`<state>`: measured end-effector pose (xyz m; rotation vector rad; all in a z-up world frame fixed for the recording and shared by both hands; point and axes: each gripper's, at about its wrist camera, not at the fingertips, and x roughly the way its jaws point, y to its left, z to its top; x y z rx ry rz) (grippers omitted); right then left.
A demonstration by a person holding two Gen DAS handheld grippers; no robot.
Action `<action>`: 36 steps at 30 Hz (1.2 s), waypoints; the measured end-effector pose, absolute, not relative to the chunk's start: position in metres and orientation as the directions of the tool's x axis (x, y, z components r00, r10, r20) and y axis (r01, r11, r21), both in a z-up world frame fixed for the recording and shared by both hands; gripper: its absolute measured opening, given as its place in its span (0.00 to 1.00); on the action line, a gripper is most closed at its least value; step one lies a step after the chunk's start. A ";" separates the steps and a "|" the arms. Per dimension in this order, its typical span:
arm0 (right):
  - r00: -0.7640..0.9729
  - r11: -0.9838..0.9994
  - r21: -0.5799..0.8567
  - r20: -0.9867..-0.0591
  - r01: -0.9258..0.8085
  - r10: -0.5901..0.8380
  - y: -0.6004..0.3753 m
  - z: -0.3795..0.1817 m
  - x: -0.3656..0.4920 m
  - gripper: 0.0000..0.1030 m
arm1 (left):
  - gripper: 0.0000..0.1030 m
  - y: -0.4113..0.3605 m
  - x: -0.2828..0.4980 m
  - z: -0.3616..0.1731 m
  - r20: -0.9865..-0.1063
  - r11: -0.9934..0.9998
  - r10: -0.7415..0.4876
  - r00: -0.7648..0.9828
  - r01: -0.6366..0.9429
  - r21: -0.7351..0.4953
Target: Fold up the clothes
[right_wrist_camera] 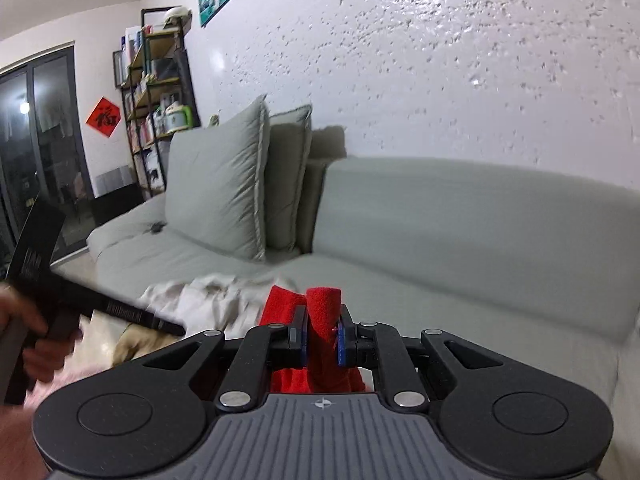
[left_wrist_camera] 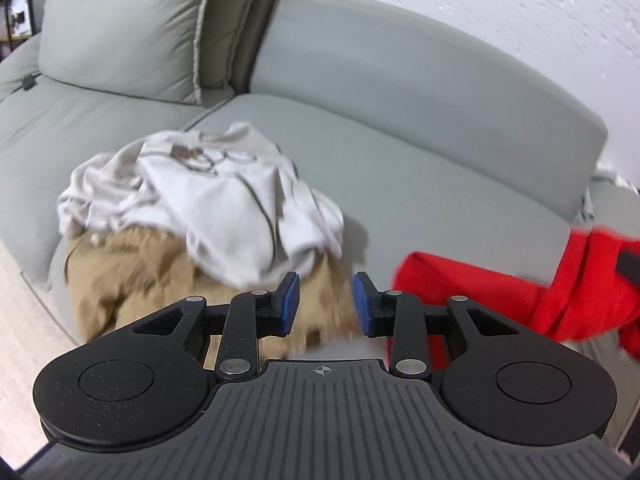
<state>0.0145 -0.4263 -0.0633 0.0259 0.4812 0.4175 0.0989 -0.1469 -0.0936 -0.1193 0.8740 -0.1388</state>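
— What do we have on the sofa (left_wrist_camera: 420,152)?

— We see a smooth grey-green seat with plump piped cushions (left_wrist_camera: 132,28) at the back. On it lies a heap: a soft, crumpled off-white shirt (left_wrist_camera: 224,200) with a dark printed motif, draped over a tan garment (left_wrist_camera: 136,280) of coarser, creased cloth that hangs toward the seat's front edge.

— And the red piece?

— We read the red garment (right_wrist_camera: 322,320) as fleecy, with a nubbed pile. Our right hand-held gripper (right_wrist_camera: 322,338) is clenched on a bunched fold of it; the fold stands up between the blue pads (right_wrist_camera: 341,344) as a short upright roll, and the rest hangs down below the fingers. In the left wrist view its bulk stretches roughly left to right beside the heap, just right of the tan cloth.

— How are we holding the tools?

— Our left hand-held gripper (left_wrist_camera: 326,302) hovers above the near edge of the tan garment, its jaws apart and nothing between them, aimed at the sofa back. The right one points nearly level toward the backrest and the speckled white wall (right_wrist_camera: 440,60). In the right wrist view we also see the left hand (right_wrist_camera: 28,336) wrapped around its black handle.
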 end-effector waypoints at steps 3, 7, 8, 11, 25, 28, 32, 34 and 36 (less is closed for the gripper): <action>0.764 0.915 0.097 -0.520 -0.392 0.382 -0.408 -0.082 -0.012 0.19 | 0.35 -0.158 0.072 -0.098 -0.771 0.984 -0.176 0.612 0.104 -0.142; 0.684 0.931 0.147 -0.642 -0.333 0.346 -0.408 -0.095 -0.043 0.43 | 0.35 -0.170 0.044 -0.108 -0.796 0.983 -0.175 0.580 0.154 -0.104; 0.679 0.937 0.162 -0.651 -0.311 0.338 -0.411 -0.094 -0.054 0.44 | 0.35 -0.173 0.039 -0.113 -0.803 0.981 -0.177 0.569 0.170 -0.096; 0.698 0.940 0.255 -0.631 -0.225 0.338 -0.423 -0.089 -0.089 0.48 | 0.35 -0.186 0.023 -0.128 -0.824 0.971 -0.187 0.535 0.227 -0.073; 0.748 0.944 0.330 -0.622 -0.015 0.229 -0.400 -0.124 -0.061 0.14 | 0.23 -0.241 -0.001 -0.158 -0.798 0.946 -0.250 0.549 0.315 -0.079; 0.763 0.958 0.288 -0.615 -0.015 0.196 -0.387 -0.138 -0.041 0.14 | 0.13 -0.250 0.011 -0.163 -0.768 0.942 -0.294 0.570 0.310 -0.131; 0.694 0.973 0.231 -0.704 0.023 0.151 -0.383 -0.171 -0.029 0.10 | 0.11 -0.272 0.020 -0.186 -0.783 0.915 -0.318 0.534 0.388 -0.107; 0.638 0.974 0.222 -0.755 0.032 0.151 -0.386 -0.184 -0.029 0.08 | 0.17 -0.283 0.029 -0.211 -0.857 0.905 -0.259 0.445 0.422 -0.054; 0.619 0.965 0.257 -0.765 0.043 0.176 -0.393 -0.181 -0.031 0.06 | 0.17 -0.287 0.027 -0.216 -0.847 0.885 -0.248 0.470 0.465 -0.001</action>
